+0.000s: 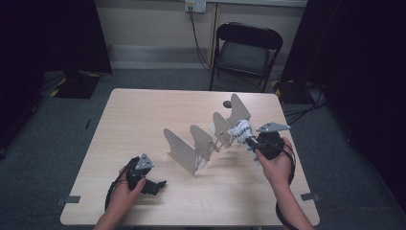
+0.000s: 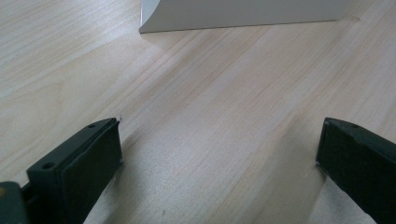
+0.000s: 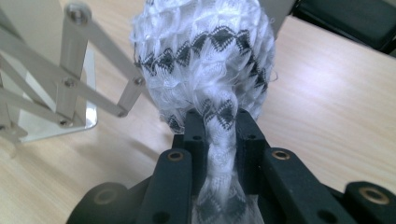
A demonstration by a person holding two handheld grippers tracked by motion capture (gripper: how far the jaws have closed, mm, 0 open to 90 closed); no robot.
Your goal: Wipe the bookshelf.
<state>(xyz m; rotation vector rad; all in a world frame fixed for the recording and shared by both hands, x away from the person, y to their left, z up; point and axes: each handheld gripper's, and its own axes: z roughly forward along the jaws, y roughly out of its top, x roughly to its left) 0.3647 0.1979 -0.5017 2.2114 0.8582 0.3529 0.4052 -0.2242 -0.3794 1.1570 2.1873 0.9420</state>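
Right claw (image 3: 219, 126) level, pinching knitted cloth (image 3: 205, 56).

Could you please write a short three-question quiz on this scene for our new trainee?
1. True or false: the right hand-held gripper is shut on the white knitted cloth with black diamonds.
2. What stands beside the cloth on the wooden table?
A. an expanding metal divider rack
B. a stack of plates
C. a cardboard box
3. Fill in: the left hand-held gripper has its jaws ____, with bare table between them.

Key:
1. True.
2. A, the expanding metal divider rack, with upright panels joined by scissor links.
3. Open.
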